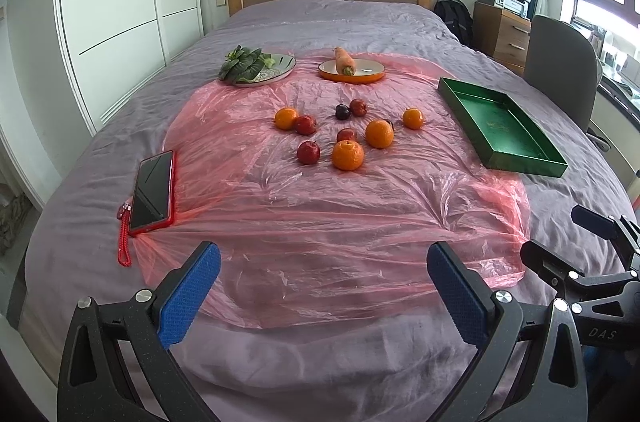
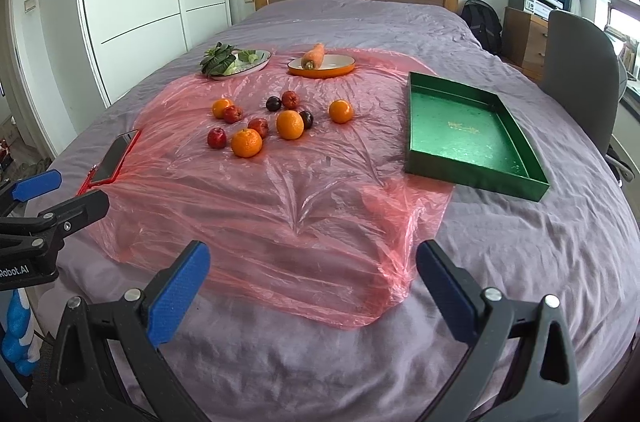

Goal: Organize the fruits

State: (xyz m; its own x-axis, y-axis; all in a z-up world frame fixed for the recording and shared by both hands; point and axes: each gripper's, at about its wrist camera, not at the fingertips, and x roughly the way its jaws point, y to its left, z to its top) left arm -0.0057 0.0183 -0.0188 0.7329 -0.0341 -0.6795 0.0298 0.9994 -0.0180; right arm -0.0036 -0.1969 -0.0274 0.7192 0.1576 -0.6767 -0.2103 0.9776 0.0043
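Note:
Several oranges, red apples and dark plums lie in a loose cluster on a pink plastic sheet (image 1: 320,206) over the bed. The nearest orange (image 1: 347,154) (image 2: 246,142) sits beside a red apple (image 1: 308,152) (image 2: 216,137). An empty green tray (image 1: 500,126) (image 2: 472,134) rests to the right of the fruit. My left gripper (image 1: 324,268) hovers open over the sheet's near edge, well short of the fruit. My right gripper (image 2: 314,266) is open too and holds nothing.
A plate of leafy greens (image 1: 256,64) (image 2: 236,60) and an orange-rimmed plate with a carrot (image 1: 352,66) (image 2: 320,62) sit behind the fruit. A red-cased phone (image 1: 152,192) (image 2: 114,158) lies at the left. A grey chair (image 2: 580,70) stands right of the bed.

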